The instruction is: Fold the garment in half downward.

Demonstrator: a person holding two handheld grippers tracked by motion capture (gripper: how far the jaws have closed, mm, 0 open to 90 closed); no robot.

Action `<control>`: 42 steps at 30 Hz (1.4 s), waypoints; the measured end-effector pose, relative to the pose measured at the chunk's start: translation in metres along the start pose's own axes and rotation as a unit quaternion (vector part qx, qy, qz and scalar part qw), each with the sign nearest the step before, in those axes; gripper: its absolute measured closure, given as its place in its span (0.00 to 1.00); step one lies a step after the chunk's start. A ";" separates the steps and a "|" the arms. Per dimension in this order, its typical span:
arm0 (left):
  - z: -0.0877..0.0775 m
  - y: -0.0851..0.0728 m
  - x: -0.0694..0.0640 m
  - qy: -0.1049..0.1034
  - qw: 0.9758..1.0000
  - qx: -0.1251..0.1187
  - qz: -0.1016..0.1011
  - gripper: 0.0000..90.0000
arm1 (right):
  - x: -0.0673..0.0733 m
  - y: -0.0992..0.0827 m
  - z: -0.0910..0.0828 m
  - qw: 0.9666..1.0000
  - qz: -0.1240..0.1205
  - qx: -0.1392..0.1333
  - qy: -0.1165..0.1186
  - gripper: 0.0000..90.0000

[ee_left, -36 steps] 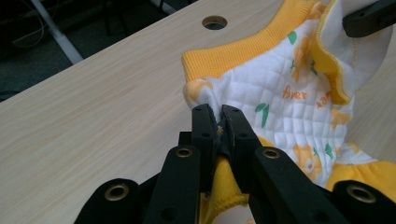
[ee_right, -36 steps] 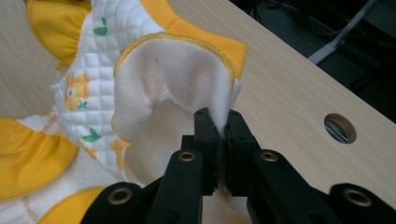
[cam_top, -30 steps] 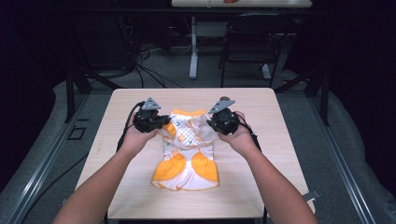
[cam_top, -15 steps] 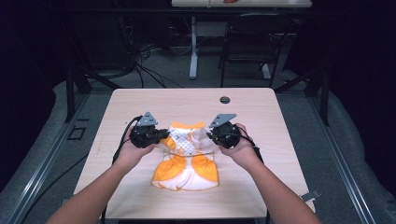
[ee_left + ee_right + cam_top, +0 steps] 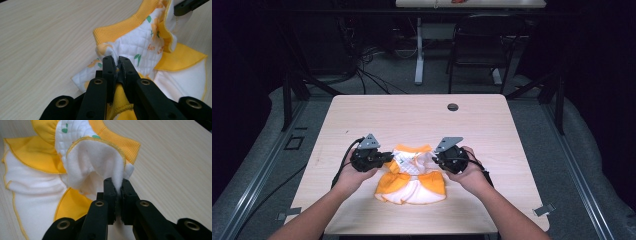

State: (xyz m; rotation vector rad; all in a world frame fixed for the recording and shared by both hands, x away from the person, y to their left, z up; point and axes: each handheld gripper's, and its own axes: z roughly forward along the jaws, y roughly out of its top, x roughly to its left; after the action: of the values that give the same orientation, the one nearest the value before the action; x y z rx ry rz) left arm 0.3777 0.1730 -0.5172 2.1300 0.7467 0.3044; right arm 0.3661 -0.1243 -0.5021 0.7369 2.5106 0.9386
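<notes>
A small yellow and white garment (image 5: 412, 175) lies on the near middle of the desk (image 5: 412, 117). The left hand-held gripper (image 5: 387, 157) is clenched on the quilted fabric at the garment's far left corner. The right hand-held gripper (image 5: 435, 159) is clenched on the fleecy white edge at its far right corner. Both corners are raised, while the skirt part rests flat on the desk.

Left gripper (image 5: 116, 65) pinches quilted garment (image 5: 140, 47) (yellow ribbed trim), bunched on wooden table (image 5: 45, 37); other gripper's jaw beyond garment.

Lab: bare table (image 5: 412, 115), floor cables (image 5: 372, 75)
</notes>
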 end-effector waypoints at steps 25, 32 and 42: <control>-0.017 -0.014 -0.013 -0.025 0.999 -0.006 -0.028 0.80 | 0.015 -0.025 -0.019 0.997 0.051 -0.027 0.053 0.73; -0.026 -0.008 -0.009 -0.009 0.999 -0.006 -0.039 0.84 | 0.014 -0.022 -0.036 0.995 0.058 -0.045 0.061 0.73; -0.013 -0.016 -0.021 -0.027 0.998 0.023 -0.048 0.97 | 0.018 -0.023 -0.018 0.997 0.059 -0.025 0.050 0.94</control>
State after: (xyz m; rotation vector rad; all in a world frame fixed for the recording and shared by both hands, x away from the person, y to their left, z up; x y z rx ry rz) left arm 0.3488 0.1754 -0.5207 2.1278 0.8289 0.1789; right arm 0.3350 -0.1370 -0.5079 0.8491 2.5417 1.1016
